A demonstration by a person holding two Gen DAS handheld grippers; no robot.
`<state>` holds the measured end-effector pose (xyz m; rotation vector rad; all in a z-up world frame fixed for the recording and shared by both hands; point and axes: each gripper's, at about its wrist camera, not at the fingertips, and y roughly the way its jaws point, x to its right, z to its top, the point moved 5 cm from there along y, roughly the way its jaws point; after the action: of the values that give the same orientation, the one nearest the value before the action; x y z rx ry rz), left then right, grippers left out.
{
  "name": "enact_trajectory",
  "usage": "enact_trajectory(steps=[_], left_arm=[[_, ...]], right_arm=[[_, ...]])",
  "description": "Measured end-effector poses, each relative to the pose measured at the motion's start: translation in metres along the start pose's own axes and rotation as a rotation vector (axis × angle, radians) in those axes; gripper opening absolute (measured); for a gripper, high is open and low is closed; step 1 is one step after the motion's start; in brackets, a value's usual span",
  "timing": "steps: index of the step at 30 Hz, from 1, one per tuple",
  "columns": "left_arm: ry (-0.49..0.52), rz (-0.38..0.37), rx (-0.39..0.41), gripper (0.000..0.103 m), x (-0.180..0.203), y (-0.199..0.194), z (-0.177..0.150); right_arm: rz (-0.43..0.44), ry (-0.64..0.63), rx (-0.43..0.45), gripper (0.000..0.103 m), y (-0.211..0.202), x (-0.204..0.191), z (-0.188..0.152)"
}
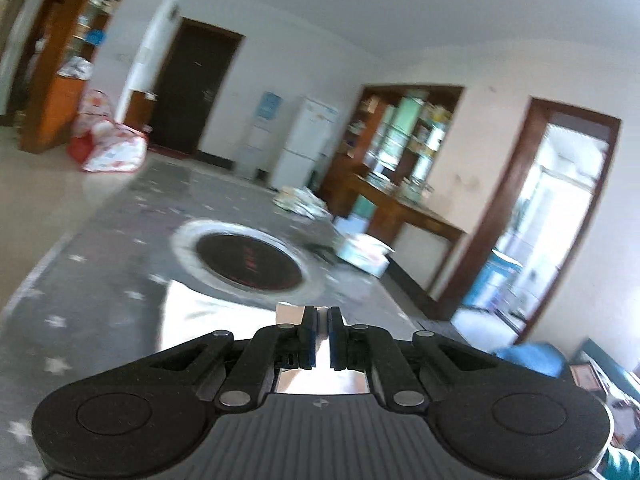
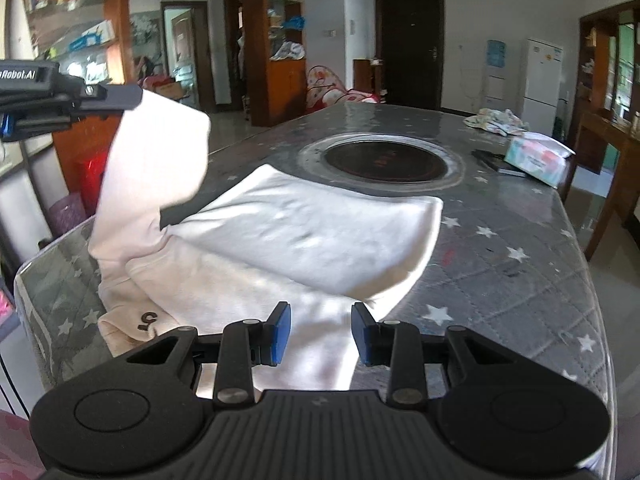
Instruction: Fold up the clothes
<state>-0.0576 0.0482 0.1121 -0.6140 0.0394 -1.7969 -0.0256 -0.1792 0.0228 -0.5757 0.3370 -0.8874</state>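
Observation:
A pale pink-white garment (image 2: 304, 236) lies partly folded on the grey star-print table (image 2: 500, 240). My left gripper (image 1: 322, 336) is shut on an edge of the garment (image 1: 200, 312) and holds that part lifted; it shows in the right wrist view (image 2: 120, 98) at upper left with cloth hanging from it. My right gripper (image 2: 320, 332) is open, low over the garment's near edge, with cloth between its blue pads (image 2: 282, 332) but not clamped.
A round dark burner (image 2: 384, 160) is set in the table's middle. A tissue box (image 2: 536, 158), a dark flat item (image 2: 496, 162) and a crumpled patterned cloth (image 2: 496, 120) lie at the far right. The table's left edge (image 2: 52, 280) is close to the garment.

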Motion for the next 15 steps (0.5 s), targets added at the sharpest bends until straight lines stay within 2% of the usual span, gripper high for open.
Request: enact_trajectory(steps=[6, 12, 15], left_arm=[[0.003, -0.07, -0.066, 0.006, 0.035, 0.038, -0.021], [0.037, -0.115, -0.172, 0.008, 0.055, 0.064, -0.05], [0.059, -0.137, -0.207, 0.016, 0.06, 0.065, -0.061]], right_arm=[[-0.01, 0.035, 0.005, 0.033, -0.005, 0.012, -0.006], [-0.02, 0.047, -0.001, 0.033, -0.006, 0.016, -0.008], [-0.023, 0.049, -0.006, 0.033, -0.006, 0.017, -0.008]])
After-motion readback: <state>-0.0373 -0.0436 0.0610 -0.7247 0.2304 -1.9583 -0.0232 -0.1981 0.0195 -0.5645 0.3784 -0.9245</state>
